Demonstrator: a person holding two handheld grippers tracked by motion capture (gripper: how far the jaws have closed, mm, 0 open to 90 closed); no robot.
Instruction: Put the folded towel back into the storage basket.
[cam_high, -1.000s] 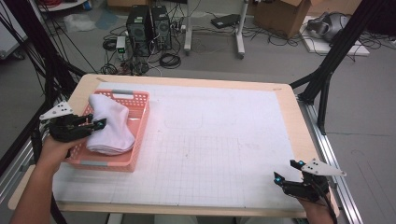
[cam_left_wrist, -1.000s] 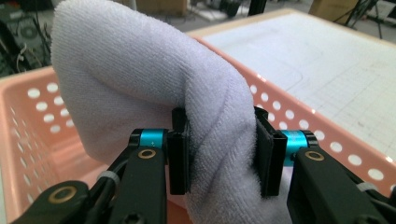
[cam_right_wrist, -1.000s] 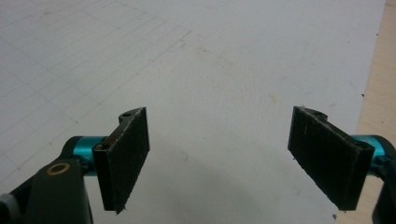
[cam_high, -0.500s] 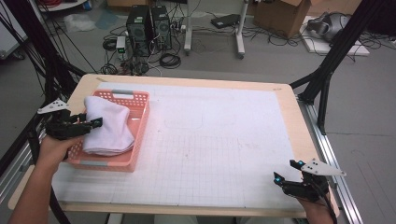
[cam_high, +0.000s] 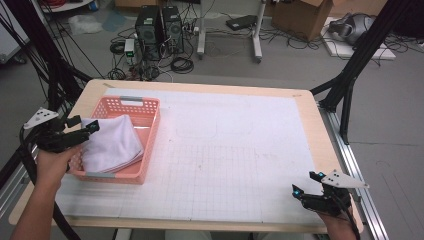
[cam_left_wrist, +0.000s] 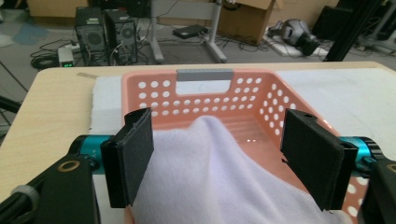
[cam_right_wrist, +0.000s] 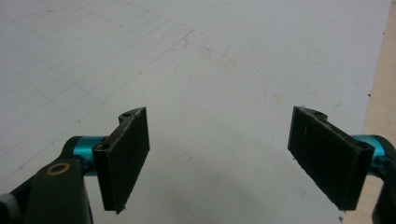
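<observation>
A white folded towel (cam_high: 111, 145) lies in the pink perforated basket (cam_high: 151, 131) at the table's left side. My left gripper (cam_high: 86, 128) sits at the basket's left rim, pointing over the towel. Its jaws have just been opening. In the left gripper view the towel (cam_left_wrist: 210, 177) humps up between the wide-apart pads (cam_left_wrist: 133, 158), which do not press on it, and the basket's far wall (cam_left_wrist: 201, 91) stands beyond. My right gripper (cam_high: 305, 183) rests low at the table's front right corner. It is open over the bare white mat (cam_right_wrist: 224, 60), with nothing between its jaws.
A white gridded mat (cam_high: 235, 150) covers most of the wooden table (cam_high: 320, 130). Beyond the far edge, computer towers (cam_high: 155, 25), cables and boxes stand on the floor. Black frame posts (cam_high: 350, 75) rise by the table's right side.
The left gripper's jaws have opened and let go of the towel, which has settled flatter in the basket. That hand drew back slightly to the left. The right gripper has not moved.
</observation>
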